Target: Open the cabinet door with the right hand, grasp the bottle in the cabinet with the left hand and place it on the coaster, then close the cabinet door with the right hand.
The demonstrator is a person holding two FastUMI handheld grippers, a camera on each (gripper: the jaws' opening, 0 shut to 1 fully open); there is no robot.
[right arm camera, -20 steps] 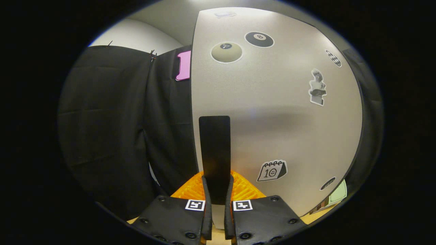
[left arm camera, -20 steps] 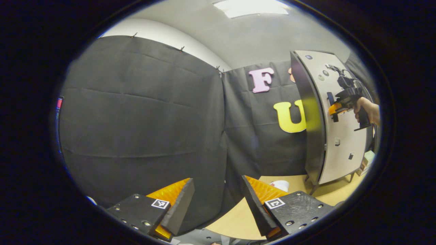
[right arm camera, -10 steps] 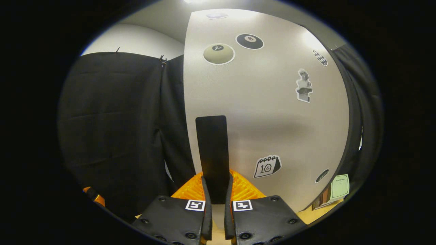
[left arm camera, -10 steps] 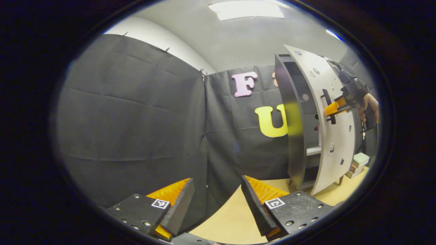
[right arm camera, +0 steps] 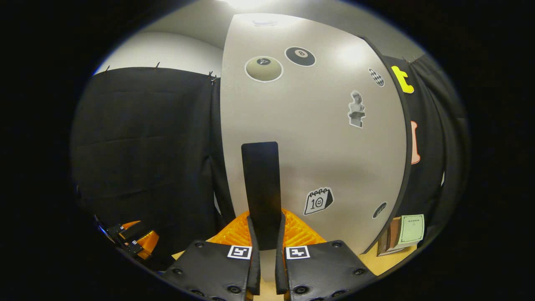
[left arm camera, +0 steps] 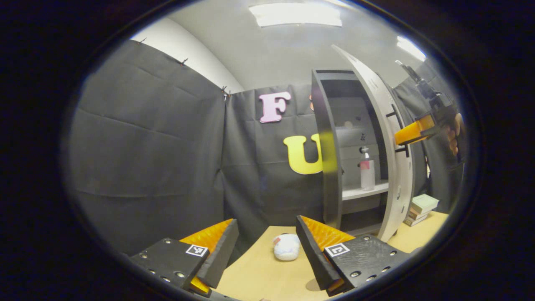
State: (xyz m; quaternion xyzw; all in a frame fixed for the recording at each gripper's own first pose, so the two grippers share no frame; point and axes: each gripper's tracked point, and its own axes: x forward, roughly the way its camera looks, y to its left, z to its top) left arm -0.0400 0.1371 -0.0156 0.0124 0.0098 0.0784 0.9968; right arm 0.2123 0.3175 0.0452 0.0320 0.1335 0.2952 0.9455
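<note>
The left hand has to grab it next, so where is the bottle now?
In the left gripper view the bottle stands upright on a shelf inside the cabinet, right of centre, behind the opened door.

Both grippers: black finger mounts (left arm camera: 171, 259), 1 square black-and-white marker (right arm camera: 239, 252) each, round screws (left arm camera: 179, 274); ribbed inner faces.

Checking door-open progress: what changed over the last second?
The cabinet door swung from nearly shut to wide open, pulled by the right gripper, exposing the bottle on its shelf. The right gripper stayed clamped on the door handle; the left gripper stayed open and empty, its view turning toward the cabinet.
</note>
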